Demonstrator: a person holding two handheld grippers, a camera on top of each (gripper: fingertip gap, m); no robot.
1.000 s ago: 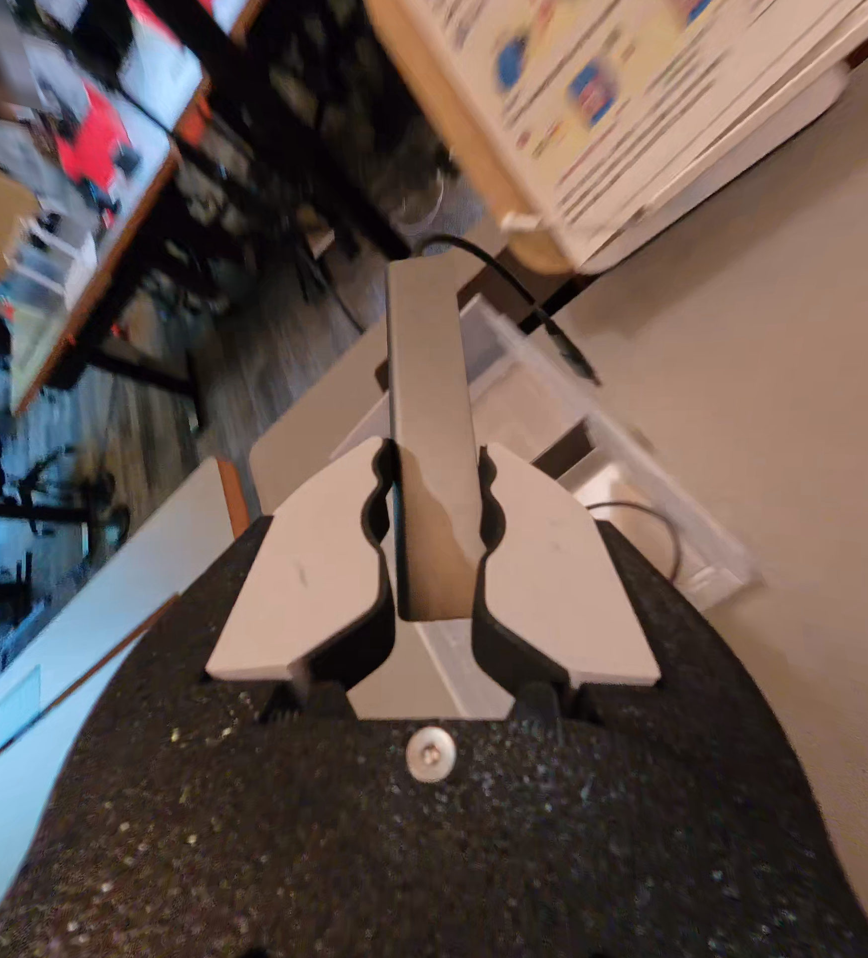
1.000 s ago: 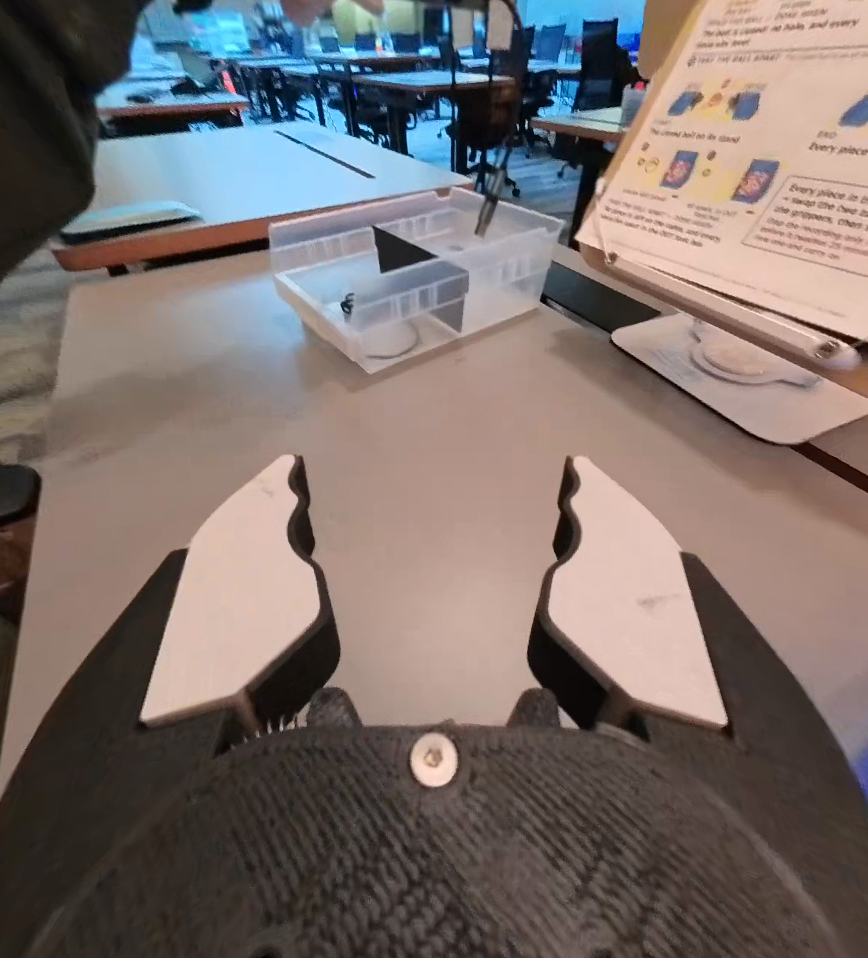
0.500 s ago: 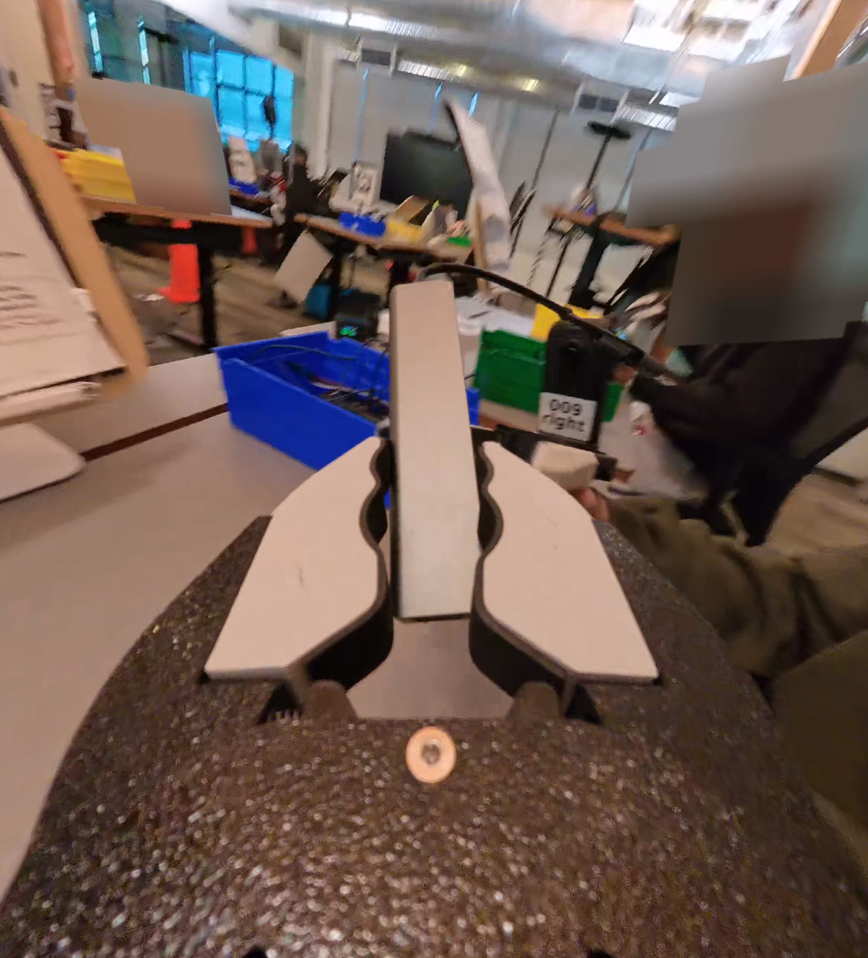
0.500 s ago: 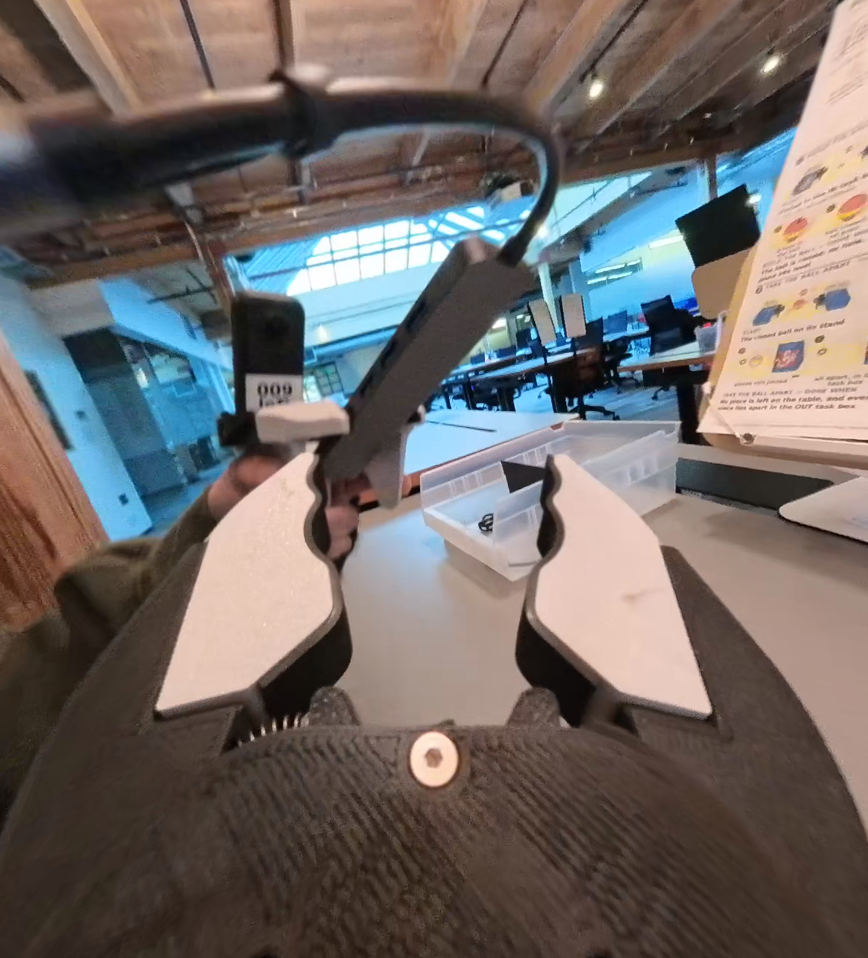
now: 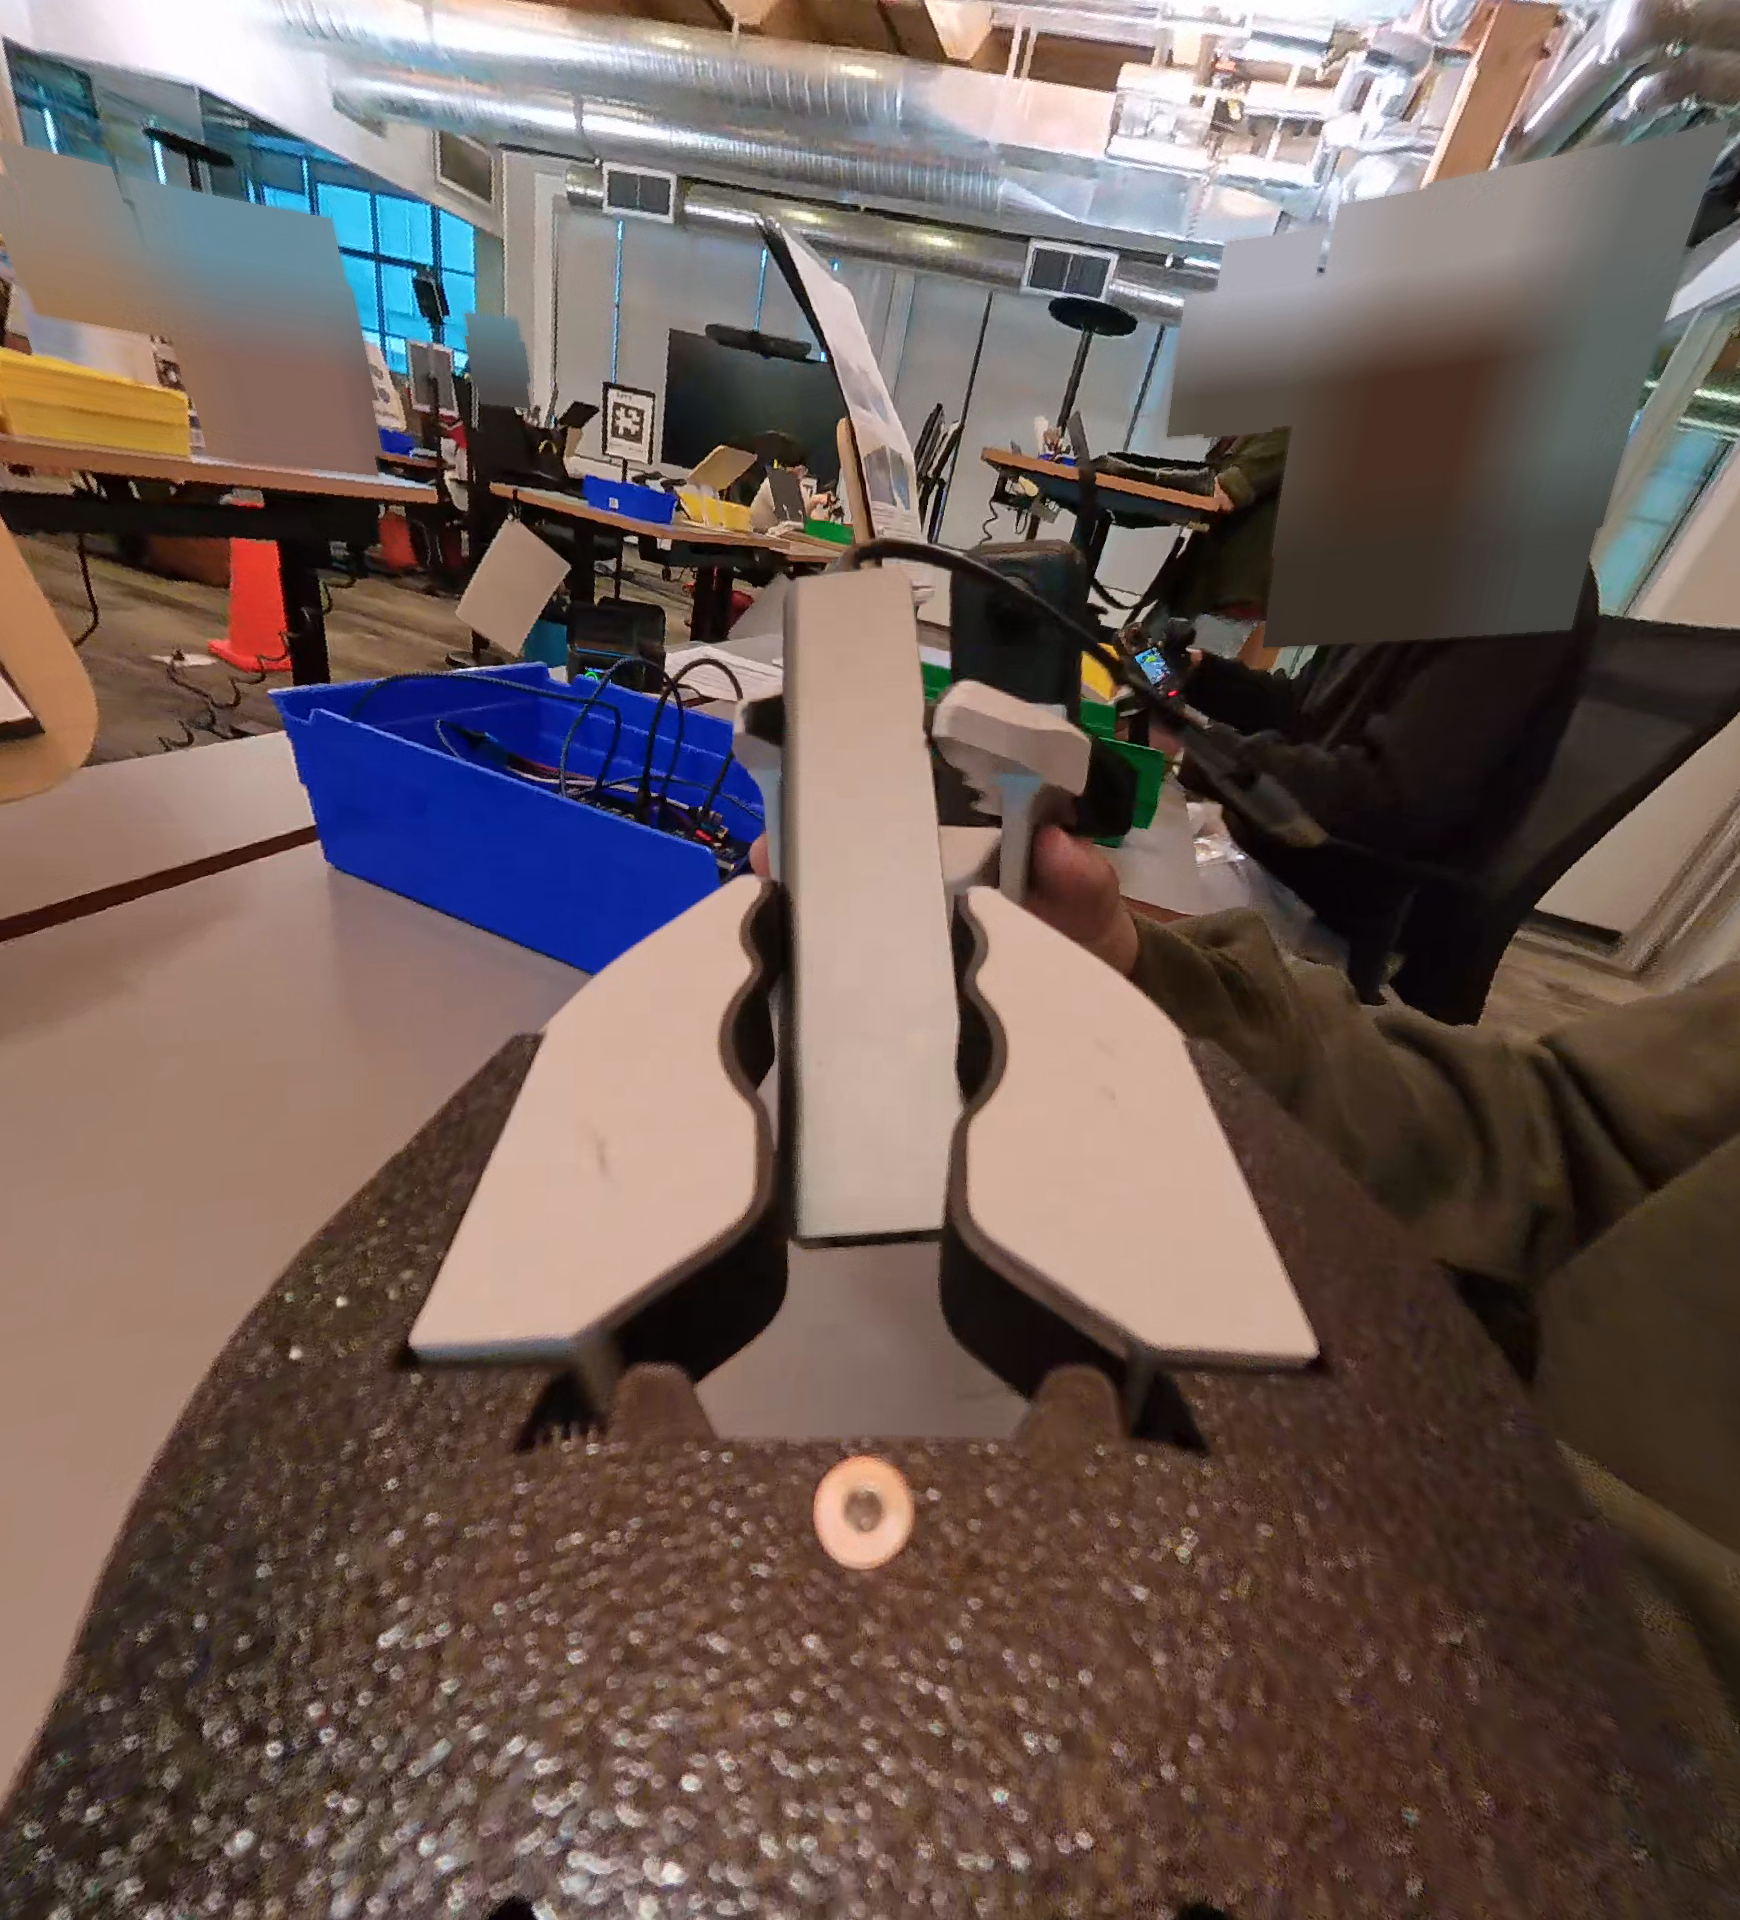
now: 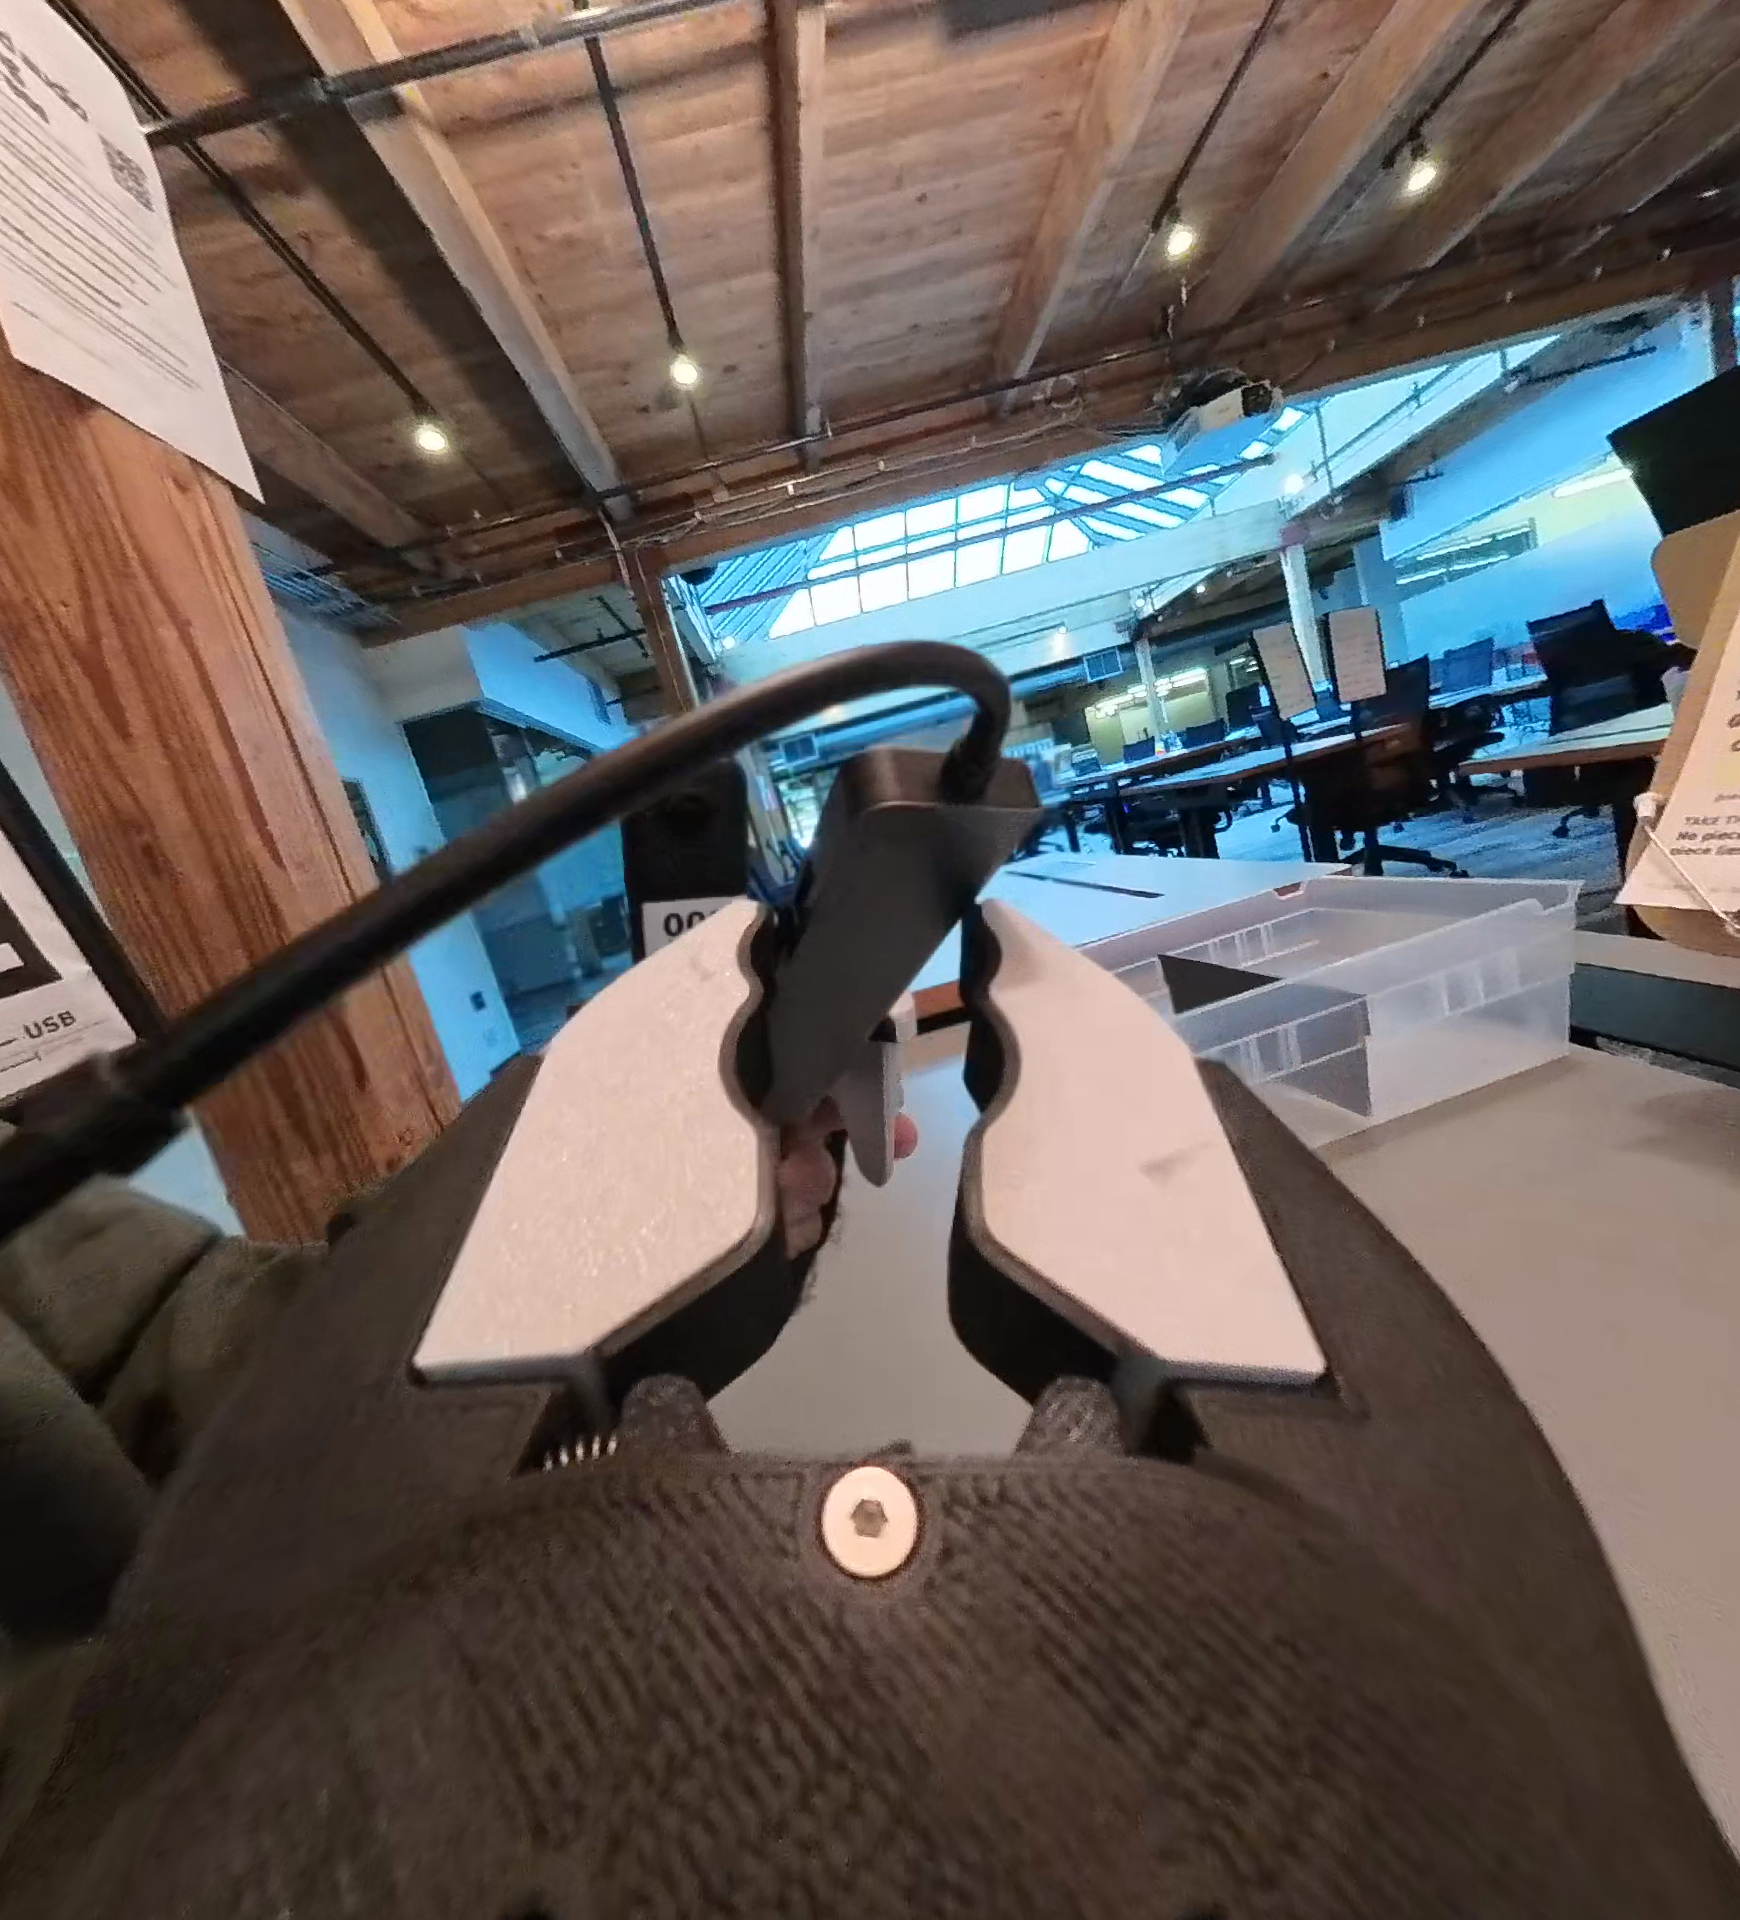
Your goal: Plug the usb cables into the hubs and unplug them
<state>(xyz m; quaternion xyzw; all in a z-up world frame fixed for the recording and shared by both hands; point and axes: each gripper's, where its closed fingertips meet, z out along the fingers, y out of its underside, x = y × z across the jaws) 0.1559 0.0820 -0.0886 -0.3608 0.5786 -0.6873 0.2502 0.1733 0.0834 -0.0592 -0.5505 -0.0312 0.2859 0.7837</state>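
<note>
1. While the left gripper [image 5: 866, 1039] is clamped on the grey hub [image 5: 861, 935], the hub stands up between its fingers, pointing toward twelve o'clock in the left wrist view.
2. A black cable [image 5: 1074, 644] leaves the hub's far end and curves off toward two o'clock.
3. The right gripper [image 6: 866, 997] reaches the same hub [image 6: 876, 935] from the other side; its jaws sit either side of the hub with a gap on the right, so I cannot tell whether they grip it.
4. In the right wrist view the cable [image 6: 430, 894] loops over from the hub's top toward nine o'clock.
5. A blue bin [image 5: 492, 821] at ten o'clock on the table [image 5: 118, 1091] holds a tangle of dark cables [image 5: 627, 748].
6. A clear plastic tray [image 6: 1365, 997] at two o'clock has dividers; one compartment holds a dark flat piece [image 6: 1209, 982].
7. An olive sleeve [image 5: 1468, 1122] lies at three o'clock.
</note>
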